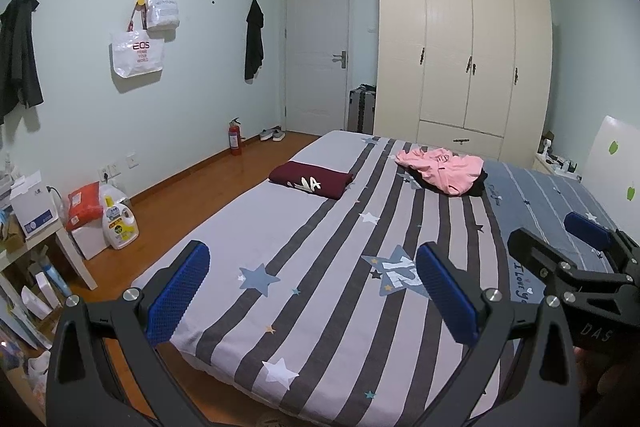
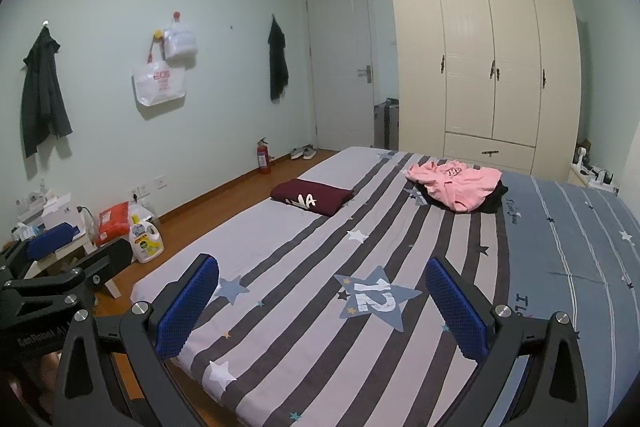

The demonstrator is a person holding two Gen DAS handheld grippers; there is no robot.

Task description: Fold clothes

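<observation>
Left gripper: nearest to its own camera, held above the foot of the bed, jaws wide apart with nothing between the blue pads.
Right gripper: alongside the left one, also over the foot of the bed, jaws spread and empty; each gripper shows at the edge of the other's view.
Bed: the landmark; a striped, star-printed sheet, flat and bare at the near end under both grippers.
Maroon garment: about midway up the bed on its left side, already a neat folded rectangle with white lettering on top; it looks finished.
Pink garment: toward the far end of the bed, right of the maroon garment and well apart from it, lying crumpled in a heap.
Dark garment: under the pink one, only an edge showing at the heap's right side; I cannot tell what kind of clothing it is.
Handling: the pink piece looks like soft, light knit fabric, limp and not fragile, likely to sag and drag the dark piece along if lifted from the middle.
Where to grip: probably a pinch at an outer edge or shoulder seam with each gripper, then lift and spread it on the bare sheet nearer the foot of the bed.
Wardrobe: beyond the far end of the bed, doors closed.
</observation>
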